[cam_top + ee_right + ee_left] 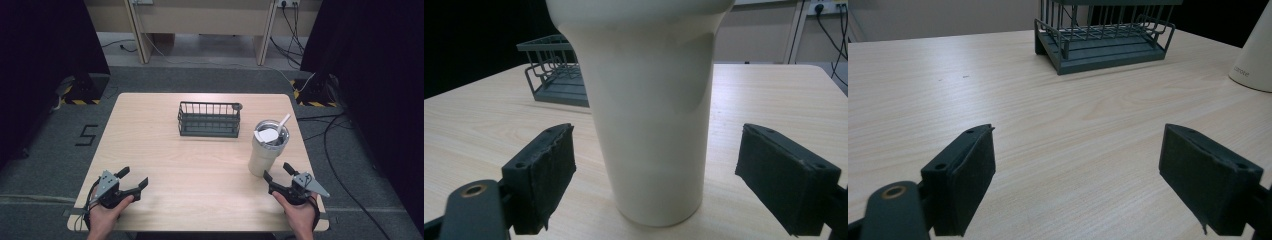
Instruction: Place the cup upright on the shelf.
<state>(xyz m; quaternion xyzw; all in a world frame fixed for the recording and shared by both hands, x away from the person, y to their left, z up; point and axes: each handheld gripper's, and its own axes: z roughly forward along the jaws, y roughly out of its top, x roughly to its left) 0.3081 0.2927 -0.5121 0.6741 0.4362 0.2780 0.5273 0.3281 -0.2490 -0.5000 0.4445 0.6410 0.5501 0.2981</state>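
**Both claws open, cup standing ahead of the right one**

I am looking down on a pale wooden desk [200, 165] with 2 things on it. A dark wire basket [209, 119] is sitting near the far middle of the desk, and a cream cup [267, 148] is standing upright at the right side, just beside and nearer than the basket's right end. The cup is carrying a metal rim, and a white lid piece [268, 135] and a white straw [283, 122] are showing at its mouth; the straw is leaning toward the far right.

I am holding the left claw [134, 179] at the near left corner of the desk, in my left hand [102, 217]. Its jaws are spread wide with nothing between them but bare desk, as the left gripper view is showing, with the basket well ahead and the cup's base at the right edge.

I am holding the right claw [278, 171] at the near right, in my right hand [299, 215]. Its jaws are also spread wide. In the right gripper view the cup is standing between and just beyond the 2 pads [544, 175], apart from both.
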